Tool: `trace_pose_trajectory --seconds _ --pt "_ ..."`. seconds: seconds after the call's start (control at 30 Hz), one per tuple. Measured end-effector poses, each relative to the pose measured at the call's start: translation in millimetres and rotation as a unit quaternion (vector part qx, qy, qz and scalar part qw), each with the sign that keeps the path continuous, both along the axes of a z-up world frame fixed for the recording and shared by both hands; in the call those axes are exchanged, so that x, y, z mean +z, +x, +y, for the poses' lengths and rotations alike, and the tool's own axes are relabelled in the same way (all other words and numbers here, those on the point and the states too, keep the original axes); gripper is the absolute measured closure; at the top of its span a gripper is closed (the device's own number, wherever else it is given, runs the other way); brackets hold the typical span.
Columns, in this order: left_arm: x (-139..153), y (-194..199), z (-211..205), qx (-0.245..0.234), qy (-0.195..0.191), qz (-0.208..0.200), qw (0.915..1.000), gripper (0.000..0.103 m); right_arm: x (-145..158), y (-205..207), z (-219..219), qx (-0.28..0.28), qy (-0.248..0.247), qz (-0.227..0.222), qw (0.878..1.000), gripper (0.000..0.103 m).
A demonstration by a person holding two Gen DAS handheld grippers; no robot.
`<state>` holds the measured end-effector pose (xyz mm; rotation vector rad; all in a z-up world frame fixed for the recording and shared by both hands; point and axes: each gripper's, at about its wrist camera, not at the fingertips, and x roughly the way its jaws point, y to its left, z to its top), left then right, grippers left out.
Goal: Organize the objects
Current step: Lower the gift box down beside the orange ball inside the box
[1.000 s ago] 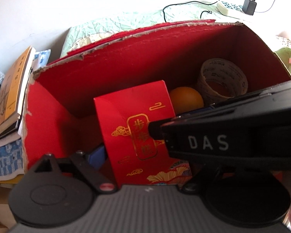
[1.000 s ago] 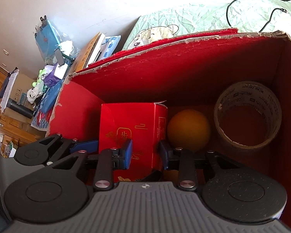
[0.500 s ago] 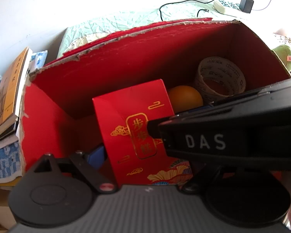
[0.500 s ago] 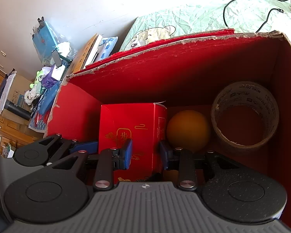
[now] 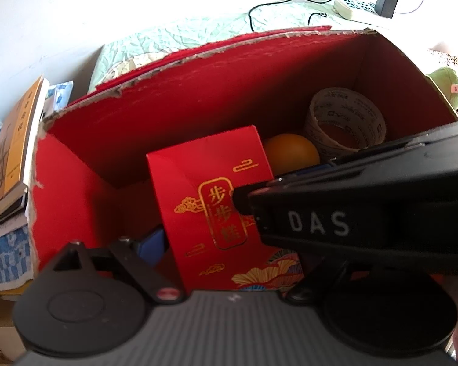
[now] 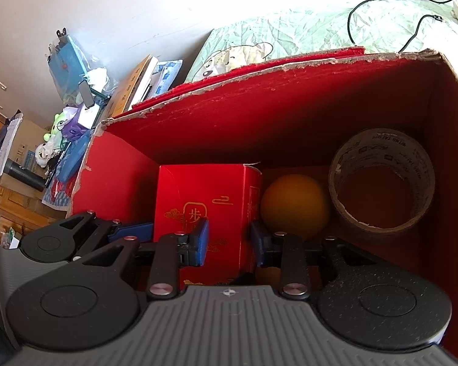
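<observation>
A small red gift box with gold print stands inside a large red cardboard box. An orange ball and a roll of brown tape lie to its right. My left gripper has its blue pad against the gift box's left side; its other finger is hidden behind the right gripper's body. My right gripper is open, with blue fingers just in front of the gift box, above the box's near edge.
Books lean at the left of the big box. A green patterned cloth lies behind it, with a black cable and a power strip. Clutter and soft toys sit far left.
Both views have shifted slightly; the grippers have pulled back a little and the box sits a bit lower in view. The gift box, ball and tape have not moved.
</observation>
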<state>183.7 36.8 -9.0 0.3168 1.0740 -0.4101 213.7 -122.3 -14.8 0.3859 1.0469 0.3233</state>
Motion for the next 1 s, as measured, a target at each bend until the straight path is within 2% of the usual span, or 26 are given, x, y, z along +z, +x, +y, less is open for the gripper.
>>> trace_pose_trajectory --seconds 0.33,0.57,1.0 --pt "-0.7 -0.2 -2.9 0.001 0.006 0.001 1.0 0.015 -0.6 -0.3 -0.3 -0.006 -0.004 -0.001 1.0 0.075" --pt "-2.8 3.4 -2.9 0.012 0.0 0.017 0.9998 0.015 -1.8 -0.8 -1.3 -0.011 -0.001 -0.001 1.0 0.076" --pt "-3.5 6.2 -8.9 0.027 0.015 0.032 0.999 0.014 -2.5 -2.3 -6.8 -0.033 0.008 0.001 0.999 0.081"
